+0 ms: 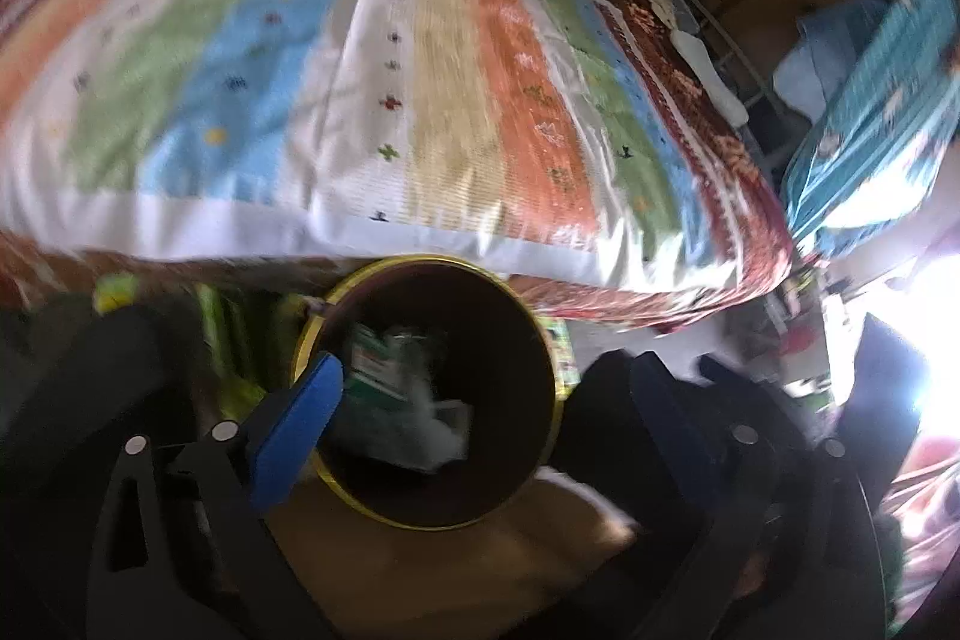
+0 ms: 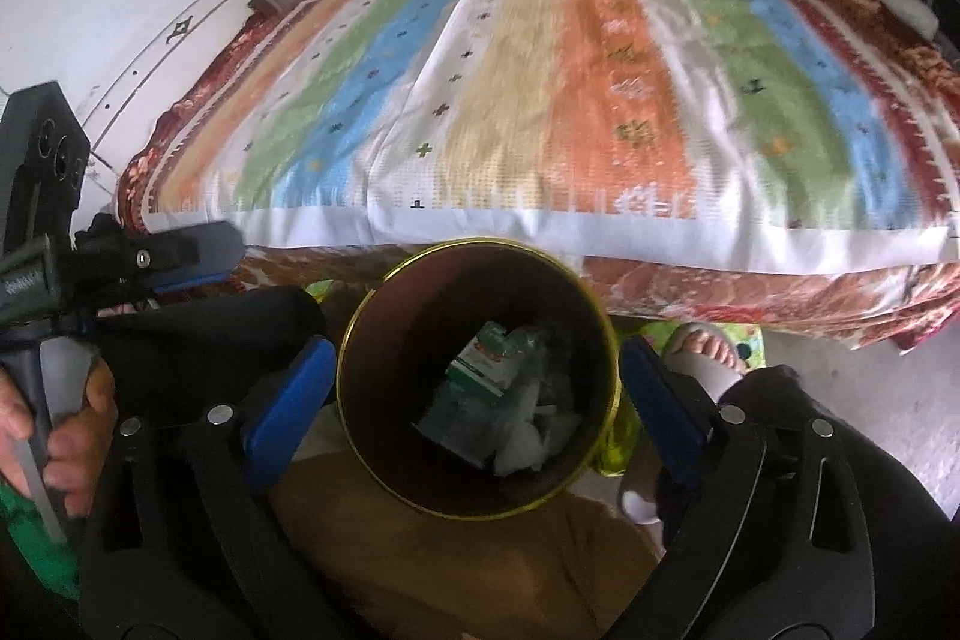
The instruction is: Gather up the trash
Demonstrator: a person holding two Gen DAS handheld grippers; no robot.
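Note:
A round bin with a gold rim (image 1: 420, 261) (image 2: 480, 242) stands on the floor against the bed, seen from above in both wrist views. At its dark bottom lie a green-and-white carton (image 1: 373, 361) (image 2: 485, 367) and crumpled white paper (image 1: 435, 427) (image 2: 528, 439). My left gripper (image 1: 474, 364) hovers over the bin's mouth, open, with nothing between its blue pads (image 1: 294, 430). My right gripper (image 2: 477, 346) also hangs above the bin, open and empty, a pad (image 2: 294, 400) on either side of the rim. In the right wrist view the left gripper (image 2: 180, 250) shows side-on at the left.
A bed with a striped blanket (image 1: 420, 100) (image 2: 570, 100) fills the space behind the bin. A hand (image 2: 72, 412) grips the left tool. A sandalled foot (image 2: 708, 358) rests right of the bin, a yellow-green object (image 2: 618, 439) beside the rim, brown fabric (image 2: 432, 550) below.

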